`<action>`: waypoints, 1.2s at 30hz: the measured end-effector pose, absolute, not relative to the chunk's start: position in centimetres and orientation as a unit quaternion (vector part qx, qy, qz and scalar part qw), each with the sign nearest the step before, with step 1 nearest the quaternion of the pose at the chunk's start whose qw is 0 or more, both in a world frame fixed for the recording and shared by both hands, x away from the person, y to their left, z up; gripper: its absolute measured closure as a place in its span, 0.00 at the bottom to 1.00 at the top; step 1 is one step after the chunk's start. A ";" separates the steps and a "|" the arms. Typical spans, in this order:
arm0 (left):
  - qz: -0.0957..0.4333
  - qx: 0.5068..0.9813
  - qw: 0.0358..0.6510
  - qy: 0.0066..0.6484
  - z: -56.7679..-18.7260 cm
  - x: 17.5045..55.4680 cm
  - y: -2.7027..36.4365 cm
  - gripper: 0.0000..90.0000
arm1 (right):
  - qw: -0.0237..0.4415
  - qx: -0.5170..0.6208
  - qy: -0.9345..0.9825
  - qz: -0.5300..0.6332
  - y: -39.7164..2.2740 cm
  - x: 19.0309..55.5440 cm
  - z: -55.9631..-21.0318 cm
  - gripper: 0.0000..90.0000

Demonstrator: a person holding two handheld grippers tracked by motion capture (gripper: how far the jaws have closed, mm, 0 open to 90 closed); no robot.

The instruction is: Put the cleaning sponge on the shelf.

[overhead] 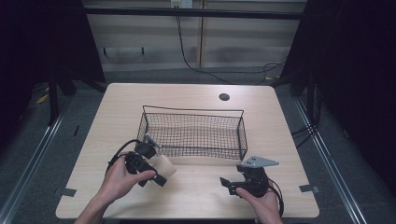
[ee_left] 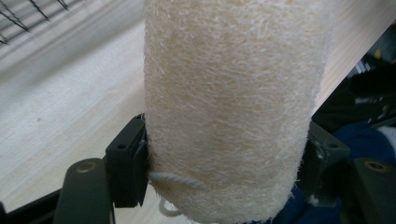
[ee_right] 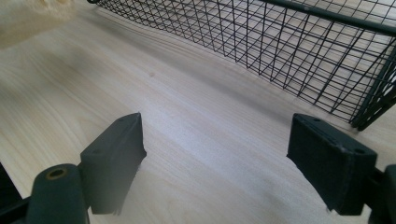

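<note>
Between the left gripper's jaws sits the loofah, clamped.

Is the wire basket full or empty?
Empty. Through the black wire basket only bare table shows. The loofah is outside it, held in the left hand-held gripper.

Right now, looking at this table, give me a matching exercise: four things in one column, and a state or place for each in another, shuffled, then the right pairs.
Things:
1. loofah sponge
2. wire basket
3. left gripper
4. right gripper

States or places:
A. jaws apart, nothing between them
B. pale and fibrous, clamped at its lower end
C. black mesh, standing mid-table with nothing in it
D. closed on something, at the basket's near left corner

Pairs: 1-B, 2-C, 3-D, 4-A
</note>
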State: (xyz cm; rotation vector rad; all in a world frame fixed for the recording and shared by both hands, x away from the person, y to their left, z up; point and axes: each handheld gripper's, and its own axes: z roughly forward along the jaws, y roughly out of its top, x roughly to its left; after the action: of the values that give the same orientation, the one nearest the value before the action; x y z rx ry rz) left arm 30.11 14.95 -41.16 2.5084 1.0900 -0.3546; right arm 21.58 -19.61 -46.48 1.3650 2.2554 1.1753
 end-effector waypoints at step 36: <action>-0.093 0.878 0.252 0.395 -34.9 31.9 18.0 0.35 | 0.123 0.472 0.772 0.407 -19.6 21.6 -46.6 0.20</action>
State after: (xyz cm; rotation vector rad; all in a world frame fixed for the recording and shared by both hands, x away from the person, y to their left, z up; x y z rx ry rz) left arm 31.91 18.03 -34.92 2.3891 1.0742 -0.2539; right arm 21.56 -19.59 -46.59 1.3772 2.2522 1.1875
